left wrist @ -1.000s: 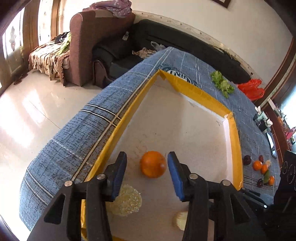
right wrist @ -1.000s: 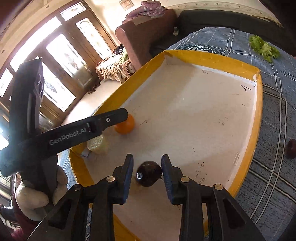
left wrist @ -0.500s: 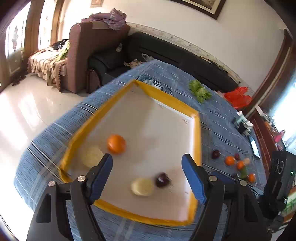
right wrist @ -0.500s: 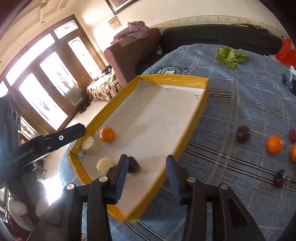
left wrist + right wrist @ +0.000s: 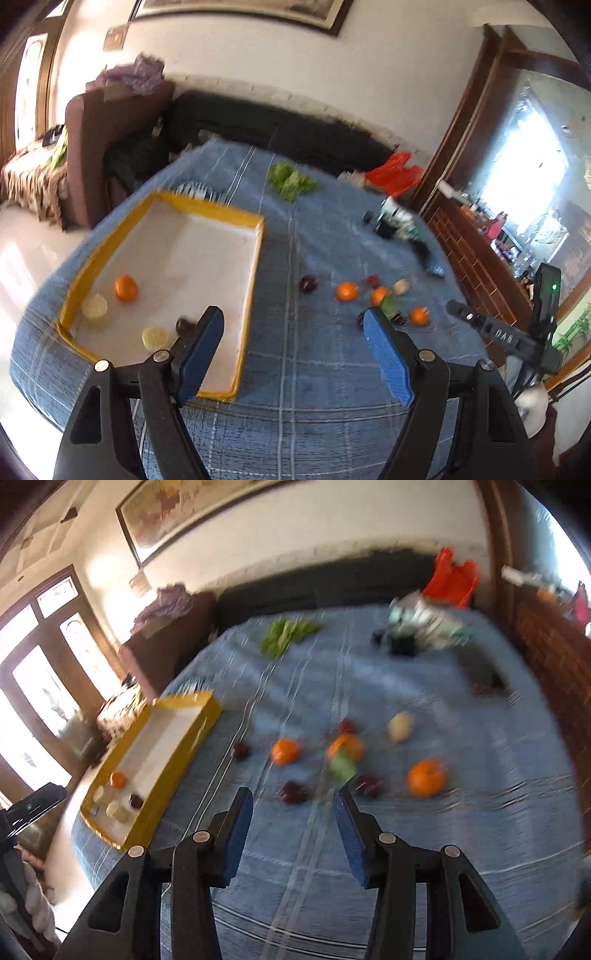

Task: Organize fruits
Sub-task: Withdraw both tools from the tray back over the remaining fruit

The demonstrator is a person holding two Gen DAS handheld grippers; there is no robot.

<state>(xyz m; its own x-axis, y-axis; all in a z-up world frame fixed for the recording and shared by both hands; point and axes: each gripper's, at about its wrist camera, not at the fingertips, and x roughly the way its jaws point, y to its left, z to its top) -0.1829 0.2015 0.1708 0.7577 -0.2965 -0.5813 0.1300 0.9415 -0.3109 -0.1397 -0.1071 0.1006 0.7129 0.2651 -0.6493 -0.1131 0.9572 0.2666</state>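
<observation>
**Both tongs lifted away from the tray, empty**

Since a second ago we have pulled both tongs up and back from the yellow-rimmed tray (image 5: 255, 258): the left tongs (image 5: 293, 354) then straddled the orange (image 5: 126, 288), the right tongs (image 5: 293, 834) bracketed the dark fruit (image 5: 183, 325), and both fruits now lie on the tray floor, left behind.

Our left tongs stand wide apart, holding and touching nothing, hovering over the blue plaid-covered surface (image 5: 295, 398). The tray sits ahead and to their left; the left blue pad overlaps its near right part in view. Our right tongs are also apart, less widely, and empty, above the same cloth (image 5: 461, 830).

On the far right of the left view, the other tool's black arm bears white letters that read roughly "DAB"; we cannot make out more.

Inside the tray we see the orange, two pale yellowish fruits (image 5: 94, 305) and the dark fruit, all bunched toward its near left end. Ahead of the right tongs, loose fruits lie scattered on the cloth: three oranges (image 5: 426, 777), several dark reddish fruits (image 5: 293, 792), a pale one (image 5: 400, 726) and a green one (image 5: 342, 766) just beyond the right pad's tip. Motion blur softens their outlines. A leafy green bunch (image 5: 286, 633) lies well beyond.
</observation>
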